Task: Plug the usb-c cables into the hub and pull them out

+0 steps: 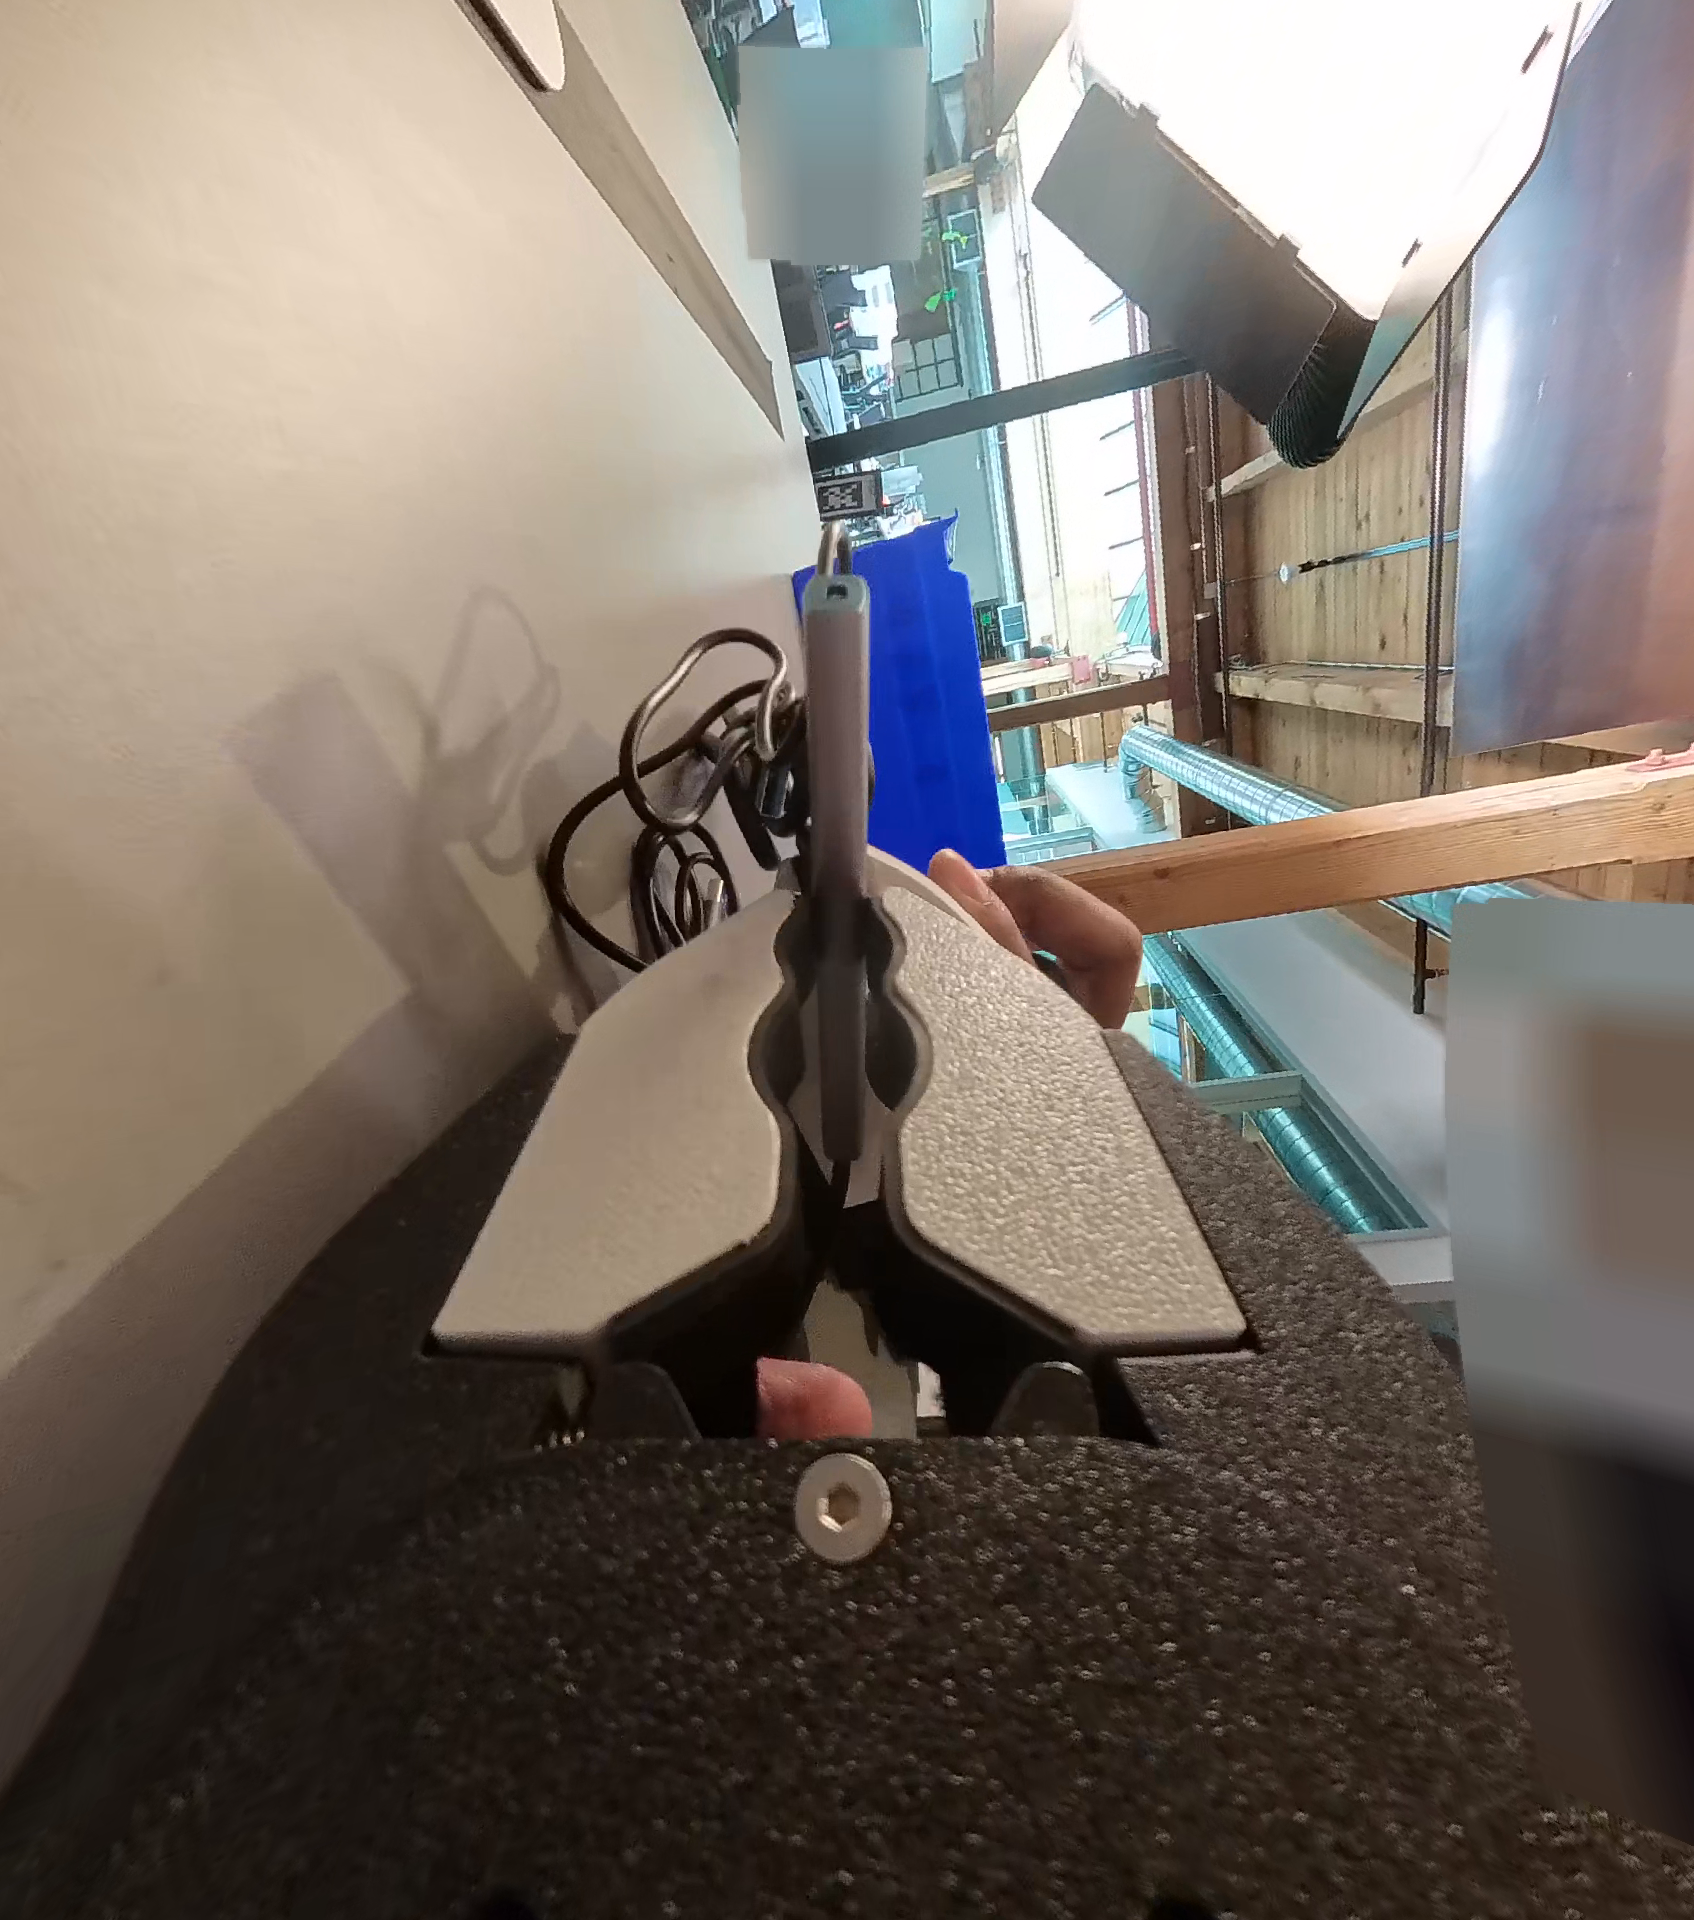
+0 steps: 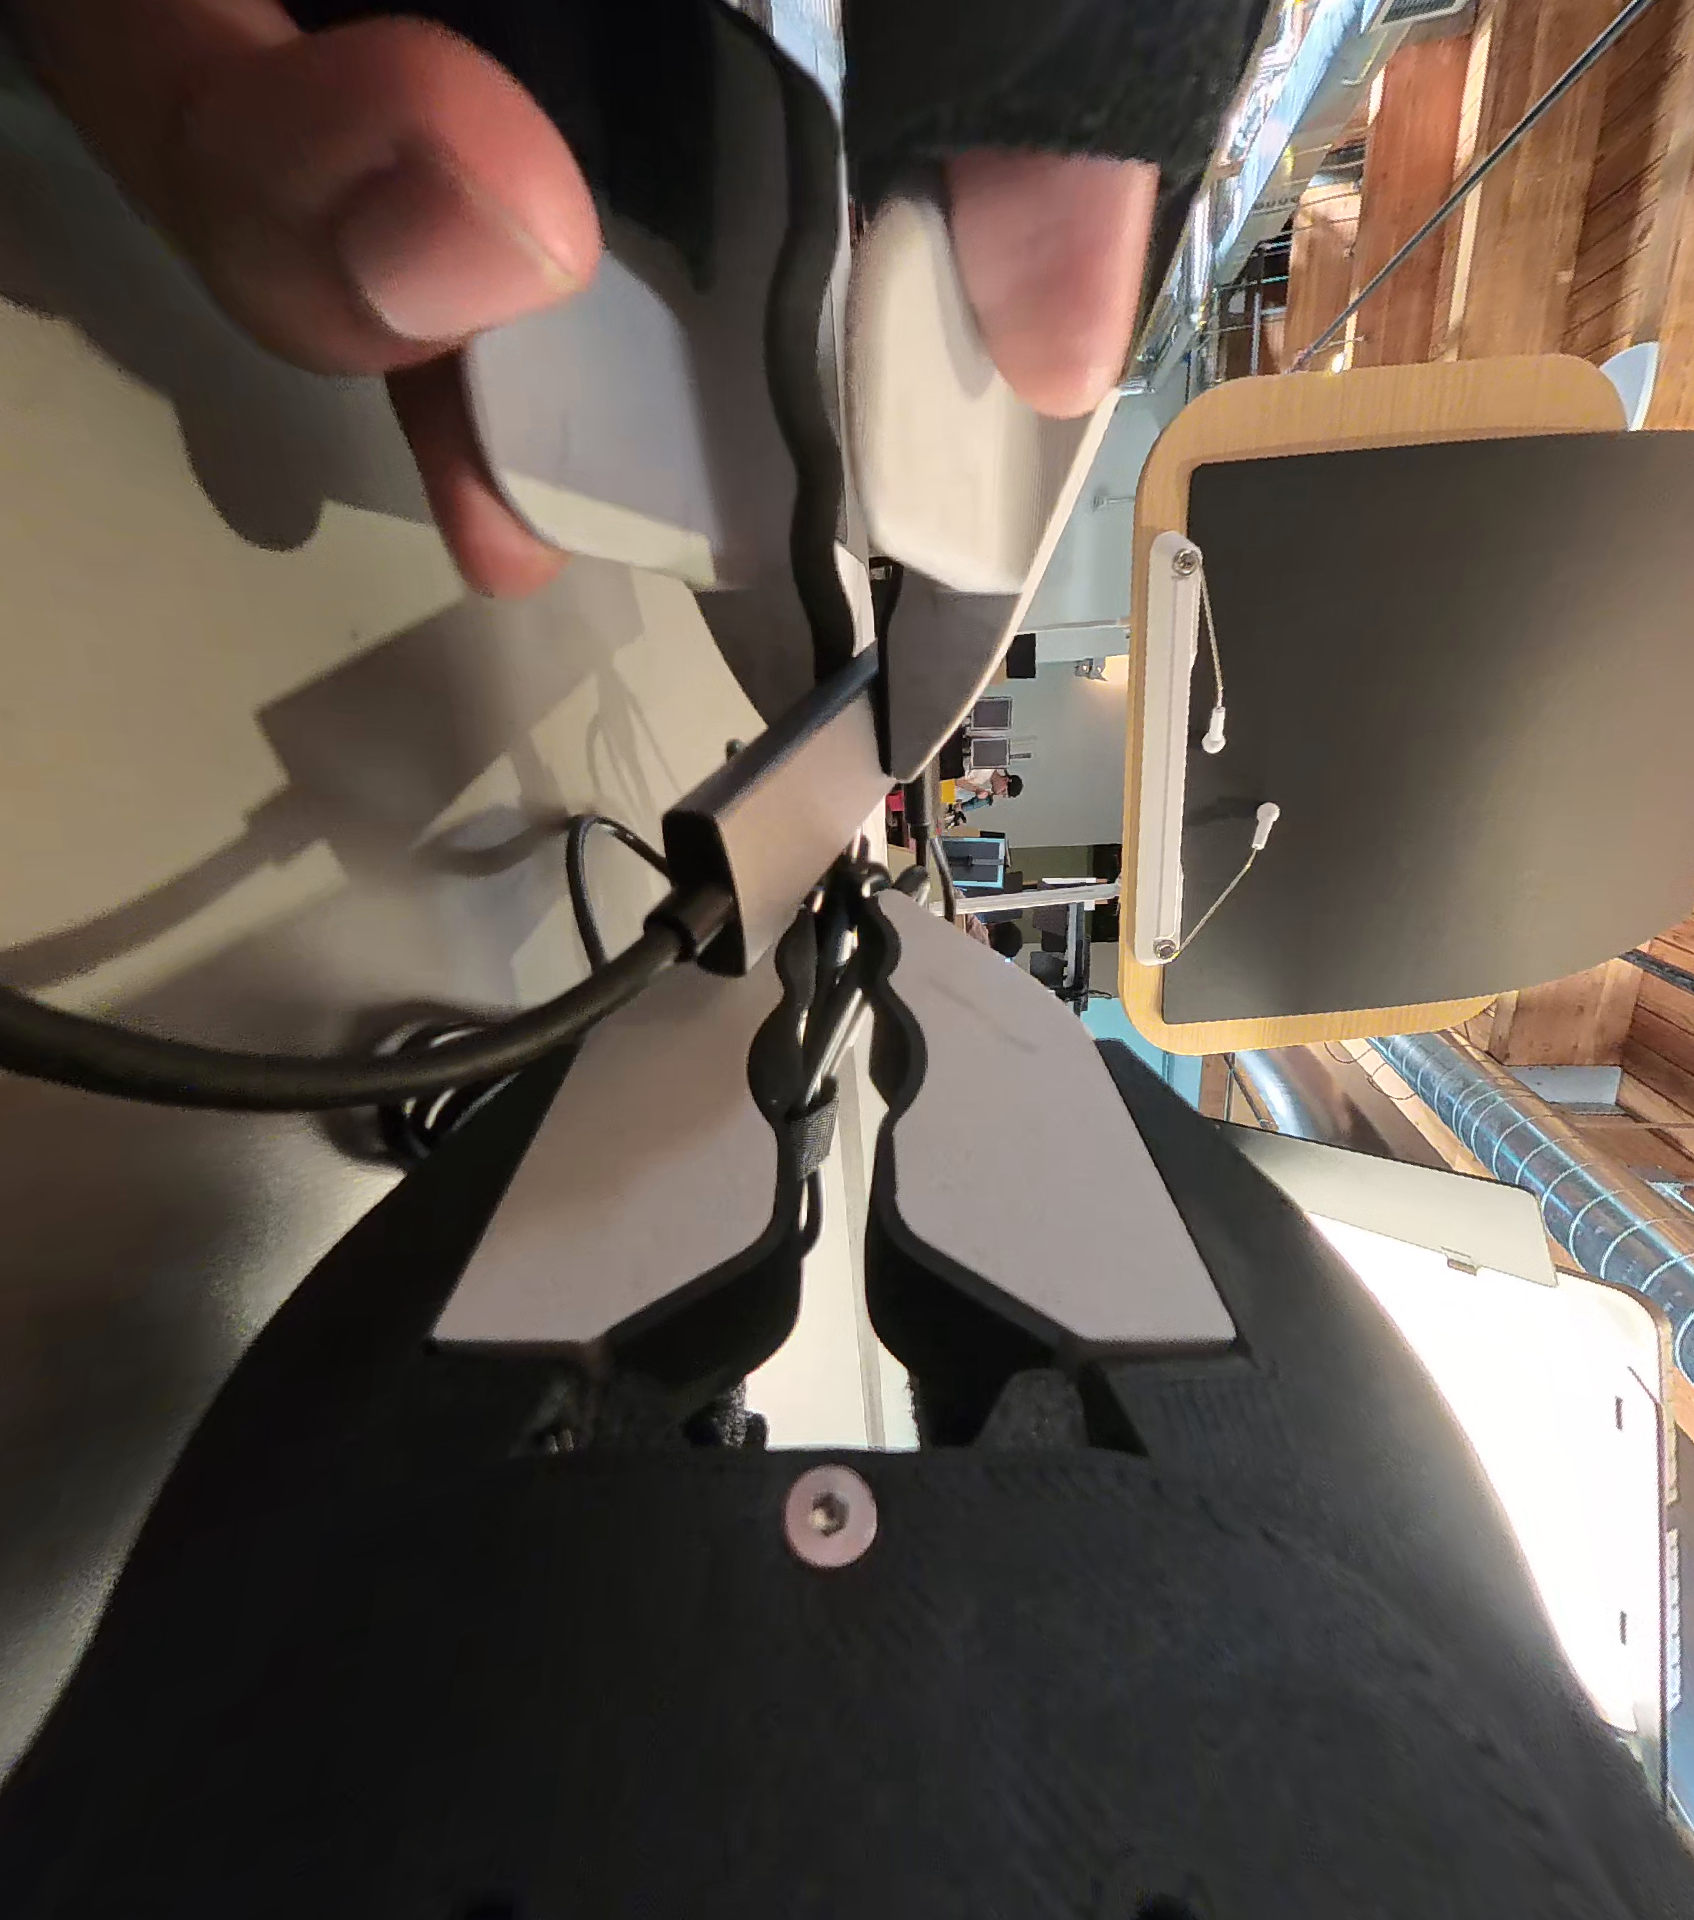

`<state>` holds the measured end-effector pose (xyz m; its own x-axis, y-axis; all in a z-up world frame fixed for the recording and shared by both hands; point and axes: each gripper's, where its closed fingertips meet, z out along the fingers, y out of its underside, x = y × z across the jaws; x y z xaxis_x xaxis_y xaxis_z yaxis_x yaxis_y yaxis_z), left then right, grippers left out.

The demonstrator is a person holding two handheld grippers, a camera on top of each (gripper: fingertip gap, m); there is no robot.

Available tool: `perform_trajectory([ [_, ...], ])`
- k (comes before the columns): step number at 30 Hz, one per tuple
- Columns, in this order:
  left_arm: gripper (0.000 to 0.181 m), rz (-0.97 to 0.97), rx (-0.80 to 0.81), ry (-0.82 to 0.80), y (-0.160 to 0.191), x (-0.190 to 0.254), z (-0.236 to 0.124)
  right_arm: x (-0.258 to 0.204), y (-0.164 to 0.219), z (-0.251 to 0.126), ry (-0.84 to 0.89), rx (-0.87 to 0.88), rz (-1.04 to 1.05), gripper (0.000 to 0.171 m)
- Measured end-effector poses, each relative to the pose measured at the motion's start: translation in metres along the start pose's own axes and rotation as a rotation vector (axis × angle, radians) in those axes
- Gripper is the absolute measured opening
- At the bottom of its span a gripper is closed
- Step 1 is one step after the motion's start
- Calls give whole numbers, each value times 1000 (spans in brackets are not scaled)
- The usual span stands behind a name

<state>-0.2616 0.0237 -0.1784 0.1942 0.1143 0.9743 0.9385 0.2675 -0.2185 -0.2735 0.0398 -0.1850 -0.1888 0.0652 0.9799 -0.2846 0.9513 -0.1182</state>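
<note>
My left gripper (image 1: 838,904) is shut on a slim grey hub (image 1: 838,748), which stands edge-on between its fingers above the pale table (image 1: 199,623). In the right wrist view the hub (image 2: 781,821) juts from the left gripper's fingers (image 2: 604,447), with a person's fingertips on them. A thick black cable (image 2: 303,1060) is plugged into the hub's near end and trails off left. My right gripper (image 2: 838,914) sits just below the hub, shut on a thin black cable (image 2: 817,1039) with a strap. A person's hand (image 1: 1061,935) shows behind the hub.
A tangle of black cables (image 1: 697,810) lies on the table beyond the hub, beside a blue bin (image 1: 926,707). A black panel with a wooden rim (image 2: 1445,707) and a bright lamp (image 1: 1290,125) are farther off. Both views are turned sideways. The grippers are tip to tip, or close to it.
</note>
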Motion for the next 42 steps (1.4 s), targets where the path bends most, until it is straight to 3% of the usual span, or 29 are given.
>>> perform_trajectory([
  [19,8,-111,111,-29,-5,-6,1,-3,1,1,21,-70,-74,7],
  [26,9,-40,57,-70,-2,-8,0,-20,-19,-5,-42,83,-153,7],
  [28,9,-35,59,-62,-3,-7,0,-16,-18,-5,-32,56,-120,8],
  [34,9,21,55,-76,-6,-10,-5,-22,-8,-2,-107,23,-59,7],
  [42,9,179,6,-133,-11,-14,-17,-35,0,-19,-373,14,40,11],
])
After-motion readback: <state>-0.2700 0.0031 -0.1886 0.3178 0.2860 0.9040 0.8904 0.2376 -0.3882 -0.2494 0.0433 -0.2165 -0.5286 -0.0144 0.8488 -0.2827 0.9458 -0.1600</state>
